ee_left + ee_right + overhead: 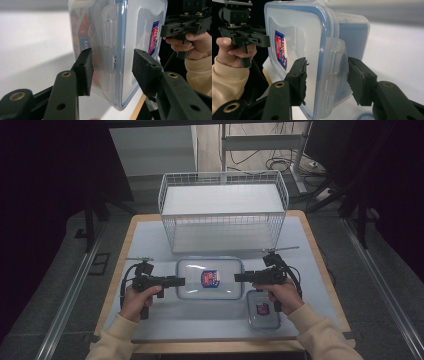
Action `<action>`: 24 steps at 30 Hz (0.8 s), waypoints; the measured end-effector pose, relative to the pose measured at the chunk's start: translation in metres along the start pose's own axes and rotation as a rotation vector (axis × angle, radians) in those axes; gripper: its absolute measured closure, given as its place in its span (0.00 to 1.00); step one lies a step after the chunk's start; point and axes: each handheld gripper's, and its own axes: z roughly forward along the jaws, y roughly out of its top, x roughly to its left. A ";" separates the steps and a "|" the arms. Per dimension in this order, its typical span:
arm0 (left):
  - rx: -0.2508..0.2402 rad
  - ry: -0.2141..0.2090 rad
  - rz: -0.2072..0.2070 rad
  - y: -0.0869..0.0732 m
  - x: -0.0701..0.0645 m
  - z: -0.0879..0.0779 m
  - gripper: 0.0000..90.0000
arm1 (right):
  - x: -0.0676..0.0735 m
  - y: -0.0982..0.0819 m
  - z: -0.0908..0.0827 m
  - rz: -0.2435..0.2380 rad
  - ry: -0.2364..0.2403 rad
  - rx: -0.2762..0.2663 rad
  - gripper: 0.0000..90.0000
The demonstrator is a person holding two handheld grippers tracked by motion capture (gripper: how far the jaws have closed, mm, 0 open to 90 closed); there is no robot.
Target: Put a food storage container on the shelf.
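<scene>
Two grippers are clamping one large clear container [210,278], a rectangular box with a blue-rimmed lid, side latches and a red-and-blue label on top. It is sitting between them, in front of the white wire basket [223,210], over the pale table [150,232]. Left gripper [180,281] is pointing inward, its pads squeezing the box's left end across lid and base. Right gripper [239,277] is mirroring it on the right end. Just beside the right hand [283,296], a smaller lidded container [263,309] is lying on the table.
</scene>
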 end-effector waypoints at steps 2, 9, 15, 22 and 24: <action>-0.010 0.003 0.016 0.008 -0.006 -0.002 0.58 | 0.003 0.006 -0.006 -0.014 -0.001 -0.018 0.57; -0.041 0.015 0.070 0.034 -0.024 -0.005 0.58 | 0.010 0.024 -0.024 -0.062 -0.010 -0.077 0.57; -0.069 0.025 0.128 0.061 -0.042 -0.010 0.58 | 0.017 0.043 -0.042 -0.096 -0.016 -0.123 0.56; -0.110 0.034 0.194 0.097 -0.063 -0.016 0.58 | 0.026 0.075 -0.066 -0.158 -0.029 -0.182 0.56; -0.118 0.037 0.211 0.107 -0.067 -0.017 0.58 | 0.028 0.083 -0.071 -0.169 -0.030 -0.190 0.56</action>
